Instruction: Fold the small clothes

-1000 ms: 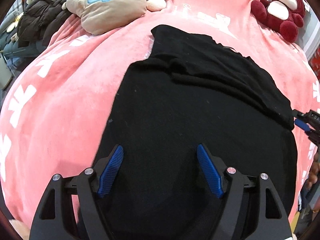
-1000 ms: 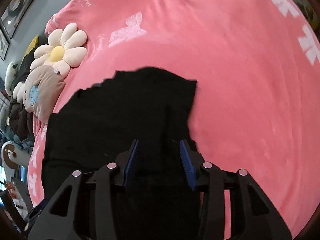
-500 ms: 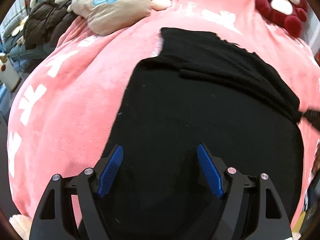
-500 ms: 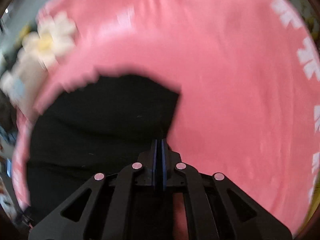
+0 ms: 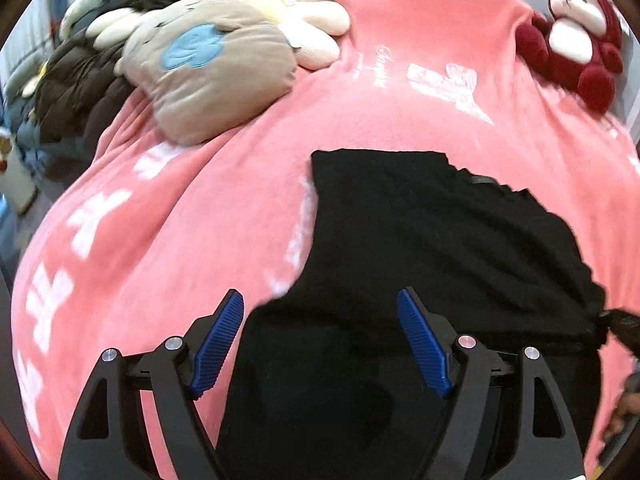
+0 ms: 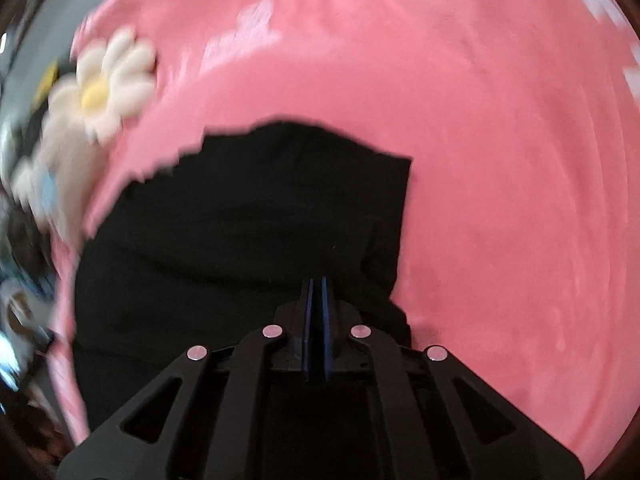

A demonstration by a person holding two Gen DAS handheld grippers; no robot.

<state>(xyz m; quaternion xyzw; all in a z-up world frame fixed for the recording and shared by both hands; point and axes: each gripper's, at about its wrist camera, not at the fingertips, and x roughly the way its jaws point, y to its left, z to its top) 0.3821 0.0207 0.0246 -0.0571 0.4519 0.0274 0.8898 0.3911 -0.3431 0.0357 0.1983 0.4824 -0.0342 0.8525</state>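
Since a second ago the right gripper [image 6: 316,300] pinched the black garment's [image 5: 420,240] right edge; left gripper [image 5: 320,340], jaws spread, hovers above its near-left corner.

Open pink blanket [image 5: 168,216] left of the black garment [image 5: 440,240] and a wide bare stretch to its right in the right wrist view, both passable. Far-left edge is blocked by the beige plush cushion [image 5: 208,76], the daisy pillow [image 5: 288,12] touching it, and a dark jacket [image 5: 76,92] beside them. The red plush toy [image 5: 576,40] fills the far-right corner, well apart from the garment
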